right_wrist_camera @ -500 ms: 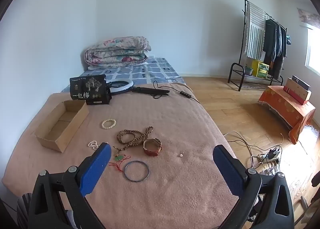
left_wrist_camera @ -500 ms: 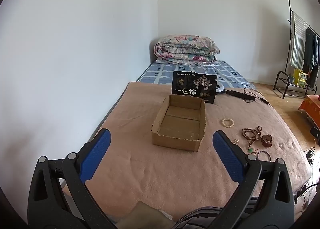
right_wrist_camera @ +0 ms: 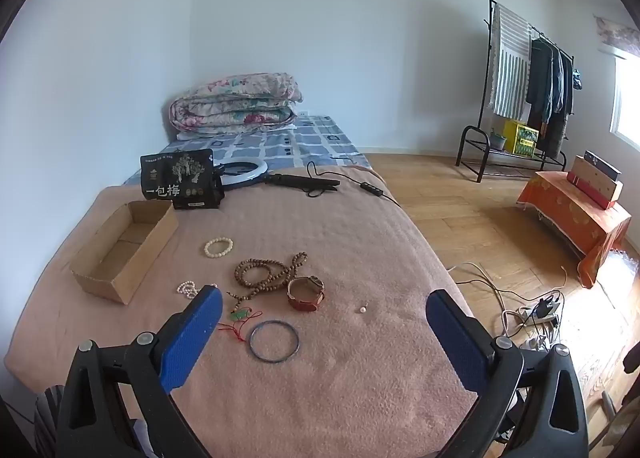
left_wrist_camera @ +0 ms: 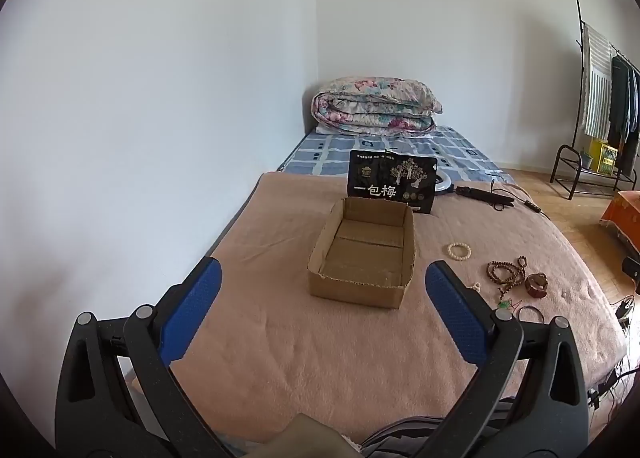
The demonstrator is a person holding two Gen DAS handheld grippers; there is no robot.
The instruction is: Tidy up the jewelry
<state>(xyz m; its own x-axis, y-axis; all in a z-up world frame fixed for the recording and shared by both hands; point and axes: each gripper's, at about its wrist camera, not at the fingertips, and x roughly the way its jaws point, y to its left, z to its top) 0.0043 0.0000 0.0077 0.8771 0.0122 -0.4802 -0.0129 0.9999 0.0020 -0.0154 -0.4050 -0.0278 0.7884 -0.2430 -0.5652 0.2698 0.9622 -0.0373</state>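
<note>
An empty open cardboard box (left_wrist_camera: 362, 254) (right_wrist_camera: 124, 246) sits on the pink blanket (right_wrist_camera: 360, 358). Jewelry lies to its right: a white bead bracelet (right_wrist_camera: 218, 247) (left_wrist_camera: 459, 250), a long brown bead necklace (right_wrist_camera: 266, 272) (left_wrist_camera: 506, 272), a brown leather watch (right_wrist_camera: 306, 293) (left_wrist_camera: 536, 284), a blue bangle (right_wrist_camera: 273, 340), a green pendant on red cord (right_wrist_camera: 239, 315), a small pearl string (right_wrist_camera: 187, 288) and a tiny pearl piece (right_wrist_camera: 363, 310). My left gripper (left_wrist_camera: 322, 290) is open and empty before the box. My right gripper (right_wrist_camera: 324, 318) is open and empty above the jewelry.
A black snack bag (right_wrist_camera: 178, 179) stands behind the box, with a ring light (right_wrist_camera: 244, 173) and its cable beside it. A folded quilt (right_wrist_camera: 236, 103) lies at the bed's head. A clothes rack (right_wrist_camera: 528, 89) and cables on the floor (right_wrist_camera: 532, 314) are to the right.
</note>
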